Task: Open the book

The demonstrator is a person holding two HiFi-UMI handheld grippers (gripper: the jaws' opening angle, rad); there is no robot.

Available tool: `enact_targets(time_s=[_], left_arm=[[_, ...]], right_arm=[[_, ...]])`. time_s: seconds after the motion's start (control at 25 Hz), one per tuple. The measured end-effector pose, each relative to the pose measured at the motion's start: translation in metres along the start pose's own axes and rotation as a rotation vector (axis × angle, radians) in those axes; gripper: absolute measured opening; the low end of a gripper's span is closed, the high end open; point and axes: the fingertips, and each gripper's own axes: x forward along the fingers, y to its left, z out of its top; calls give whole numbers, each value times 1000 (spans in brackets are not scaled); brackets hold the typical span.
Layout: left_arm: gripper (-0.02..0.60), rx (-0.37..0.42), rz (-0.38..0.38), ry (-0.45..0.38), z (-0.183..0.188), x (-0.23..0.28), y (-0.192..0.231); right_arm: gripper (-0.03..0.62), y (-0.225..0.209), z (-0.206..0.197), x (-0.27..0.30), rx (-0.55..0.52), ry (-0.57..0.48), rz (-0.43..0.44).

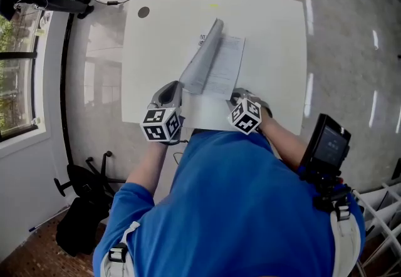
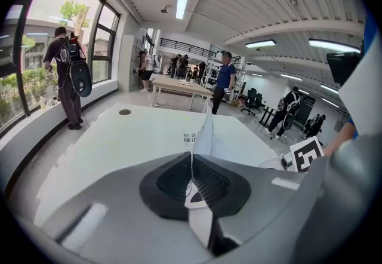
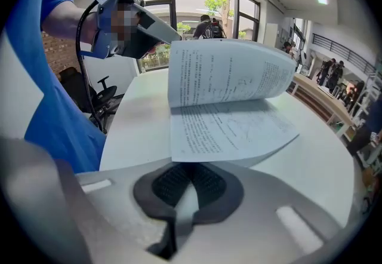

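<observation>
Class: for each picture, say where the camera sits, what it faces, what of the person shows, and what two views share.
Head view: on the person's head, facing steeply down at the table and book; blue shirt, both arms, left gripper, right gripper.
Left gripper view: on that gripper, along its jaws shut on a lifted page, across the table; shirt edge shows.
Right gripper view: on that gripper, facing the open book; shirt, left arm show.
Shared: all show the book.
</observation>
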Motion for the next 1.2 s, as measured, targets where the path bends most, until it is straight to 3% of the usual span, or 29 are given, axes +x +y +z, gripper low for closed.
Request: enact_targets(time_s=[0.68, 1.2], left_arm=[[15, -134, 86, 41, -29, 6, 96], [17, -176, 145, 110, -55, 12, 131]], right_arm=[[3, -1, 2, 3, 30, 55, -3], [5, -7, -4, -4, 33, 74, 3]])
